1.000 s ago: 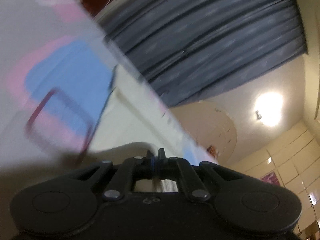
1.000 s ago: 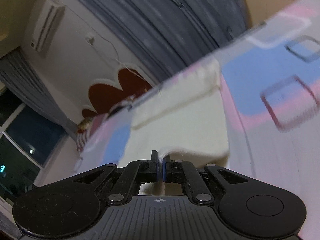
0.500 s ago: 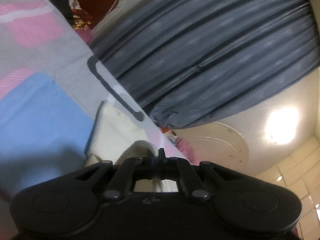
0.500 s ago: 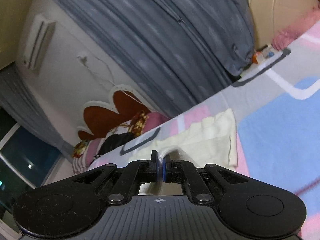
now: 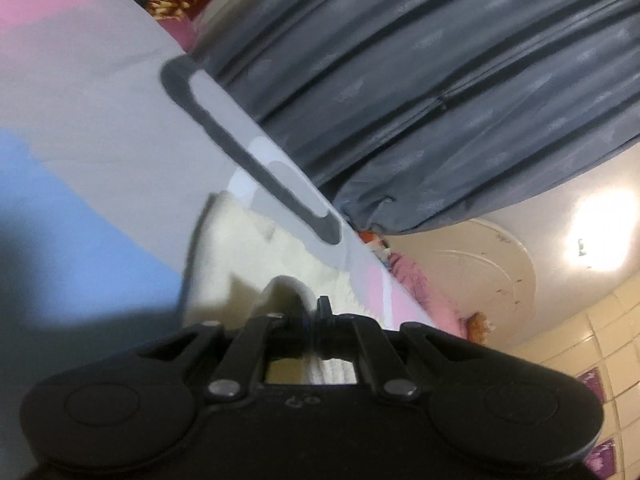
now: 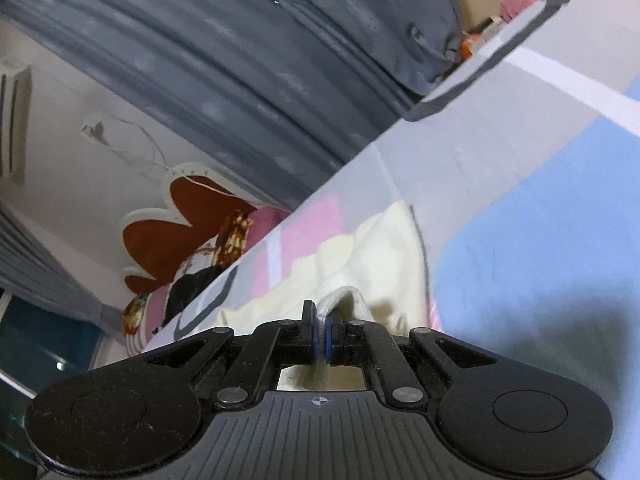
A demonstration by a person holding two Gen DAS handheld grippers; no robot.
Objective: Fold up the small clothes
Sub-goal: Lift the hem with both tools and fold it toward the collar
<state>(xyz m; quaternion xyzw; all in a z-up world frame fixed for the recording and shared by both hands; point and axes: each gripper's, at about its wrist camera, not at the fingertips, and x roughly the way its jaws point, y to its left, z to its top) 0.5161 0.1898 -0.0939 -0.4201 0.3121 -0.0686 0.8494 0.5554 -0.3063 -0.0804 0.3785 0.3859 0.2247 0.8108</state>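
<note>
A cream fleecy garment (image 5: 248, 248) lies folded on the patterned bedsheet (image 5: 100, 120), close in front of both grippers. In the left wrist view my left gripper (image 5: 313, 312) has its jaws opening. A raised fold of the cream cloth still sits between the fingers, and the pads have parted from it. In the right wrist view my right gripper (image 6: 322, 320) is shut on an edge of the same garment (image 6: 384, 256), with white cloth pinched between its blue pads. The rest of the garment spreads out on the bedsheet (image 6: 520, 220) beyond the fingertips.
A grey curtain (image 5: 440, 80) hangs along the far side of the bed. A brown flower-shaped headboard (image 6: 192, 216) with pillows stands at one end. A wall lamp (image 5: 600, 232) glows at the right. An air conditioner (image 6: 12, 120) is mounted high on the wall.
Both grippers carried the cream cloth forward and down over the rest of the garment toward the bed's far edge. The left jaws, shut before, have parted a little.
</note>
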